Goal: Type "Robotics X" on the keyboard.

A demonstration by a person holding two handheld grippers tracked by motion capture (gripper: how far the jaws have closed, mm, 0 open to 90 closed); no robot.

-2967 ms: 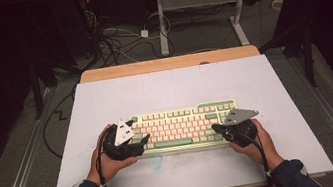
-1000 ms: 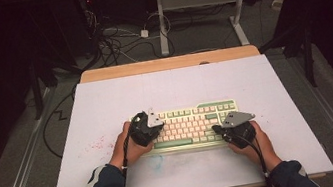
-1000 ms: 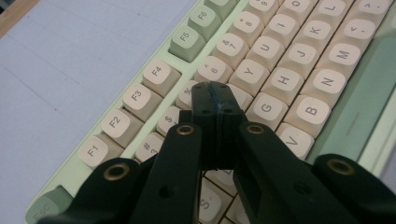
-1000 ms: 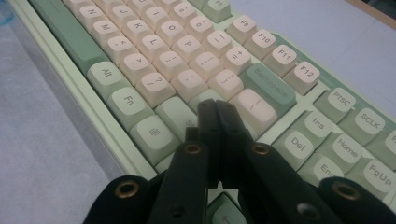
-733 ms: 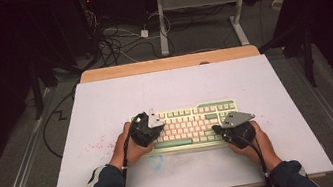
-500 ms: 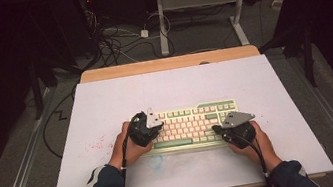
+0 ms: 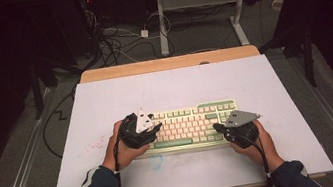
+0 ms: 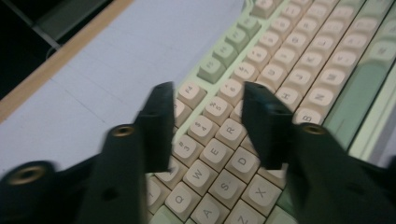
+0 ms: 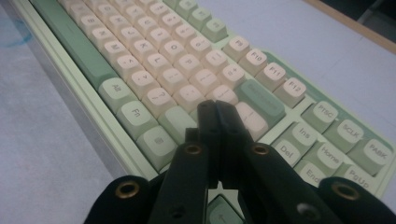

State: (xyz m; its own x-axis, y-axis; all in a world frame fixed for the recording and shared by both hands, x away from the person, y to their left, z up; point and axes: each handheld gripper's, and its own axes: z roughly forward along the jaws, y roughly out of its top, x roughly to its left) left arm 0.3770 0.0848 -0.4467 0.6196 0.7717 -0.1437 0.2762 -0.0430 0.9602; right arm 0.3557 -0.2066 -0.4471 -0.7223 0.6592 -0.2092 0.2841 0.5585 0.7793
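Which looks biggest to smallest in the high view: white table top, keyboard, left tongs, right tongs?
1. White table top, by far the largest.
2. Keyboard, lying across its middle.
3. Left tongs and right tongs: they look about alike, each over one end of the keyboard, so I won't rank them.

Only the keyboard (image 7: 192, 125) (mid-table) blocks the bare white tabletop (image 7: 173, 87).

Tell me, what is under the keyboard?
The keyboard lies flat on the white table. Whatever is right beneath it is covered, and both grippers hide its ends.
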